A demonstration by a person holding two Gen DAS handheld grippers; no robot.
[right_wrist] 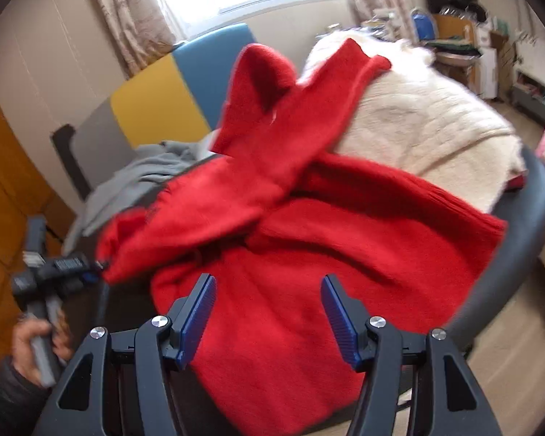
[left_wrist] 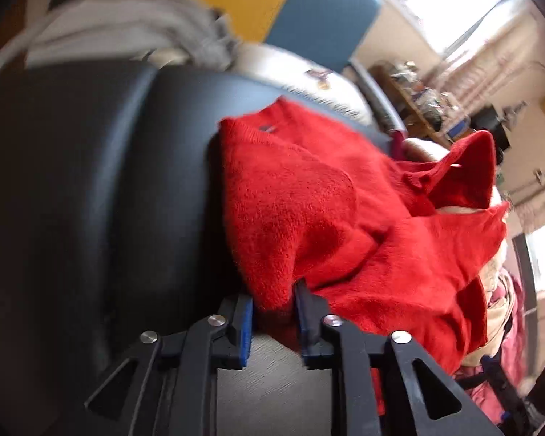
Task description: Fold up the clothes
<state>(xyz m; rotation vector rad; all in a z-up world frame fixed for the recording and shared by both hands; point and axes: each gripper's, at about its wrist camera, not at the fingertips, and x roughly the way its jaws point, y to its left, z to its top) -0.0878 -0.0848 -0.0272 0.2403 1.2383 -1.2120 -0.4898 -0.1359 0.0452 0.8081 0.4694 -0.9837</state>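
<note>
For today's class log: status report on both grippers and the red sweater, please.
Left gripper fingers clamp red sweater edge. Right gripper open above it, holding nothing. Sweater crumpled, unfolded. Cream blanket and grey garment alongside.

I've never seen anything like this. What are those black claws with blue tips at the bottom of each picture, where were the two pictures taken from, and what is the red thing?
No robot here: a person holds a two-finger gripper in each hand, each with a camera looking along its fingers. One picture is from the left gripper, the other from the right gripper. A red sweater lies crumpled on a black chair, with a cream blanket behind. The left gripper has a fold of the sweater between its pads, seemingly pinched. The right gripper hovers open above it, holding nothing.
</note>
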